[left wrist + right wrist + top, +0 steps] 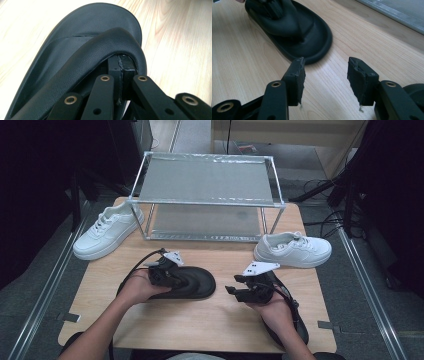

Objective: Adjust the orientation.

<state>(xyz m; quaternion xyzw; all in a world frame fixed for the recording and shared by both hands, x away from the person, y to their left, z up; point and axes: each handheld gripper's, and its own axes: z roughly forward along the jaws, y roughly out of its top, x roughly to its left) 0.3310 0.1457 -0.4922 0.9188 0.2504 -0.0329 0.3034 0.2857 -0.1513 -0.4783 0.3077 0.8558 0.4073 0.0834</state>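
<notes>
I read the slipper (192, 282) as black throughout, sole and strap alike, with a slight sheen on the strap. Both my grippers are black: the left gripper (167, 275), on the slipper, and the right gripper (239, 291), just beside the slipper's toe, each carry brass-coloured rivets and a pale grey top plate. The table (200, 320) under the slipper is light wood with a streaked grain pattern. Beyond the slipper, the rack (207, 195) is silver-grey metal with grey shelves. Two sneakers (107, 230) (292, 249), flanking the rack, are plain white.
</notes>
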